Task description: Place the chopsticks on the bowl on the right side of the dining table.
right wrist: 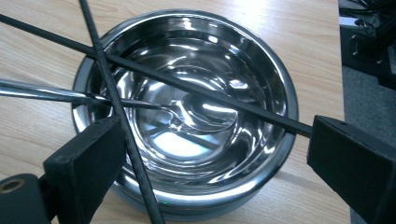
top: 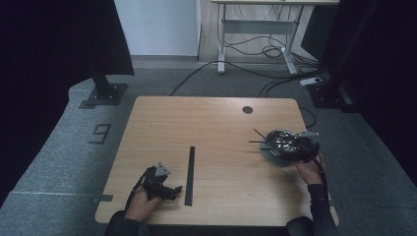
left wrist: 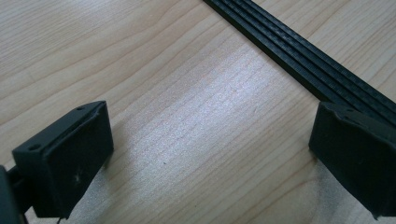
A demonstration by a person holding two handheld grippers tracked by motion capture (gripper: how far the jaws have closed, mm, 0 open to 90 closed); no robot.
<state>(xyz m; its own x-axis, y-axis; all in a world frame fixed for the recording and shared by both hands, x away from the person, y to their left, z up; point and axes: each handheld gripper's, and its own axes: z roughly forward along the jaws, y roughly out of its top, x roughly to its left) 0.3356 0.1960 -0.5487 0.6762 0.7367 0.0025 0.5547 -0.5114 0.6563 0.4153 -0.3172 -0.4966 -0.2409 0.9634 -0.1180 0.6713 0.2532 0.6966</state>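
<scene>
Leftmost, at the lower left of the high view, the left tool (top: 169, 189) rests on the wooden table (top: 216, 123), held by a hand (top: 142, 204) entering from the bottom edge. Its jaws stand wide apart with bare wood between them and grip nothing. Just beside it, toward the centre of the frame, lies a long black strip (top: 190, 174), flat on the table and running from near edge to middle; in the left gripper view the same strip (left wrist: 299, 51) crosses the upper right corner, one jaw just beside it.

At the right of the high view sits a steel bowl (top: 282, 145), with the right tool (top: 300, 147) poised over it and a sleeved hand (top: 310, 172) behind. In the right gripper view the bowl (right wrist: 275, 88) occupies the centre — three thin rods (right wrist: 196, 91) lie crossed over its rim, their ends projecting toward the left of the frame. The right tool's jaws are spread, one on each side of the bowl, closed on nothing.
</scene>
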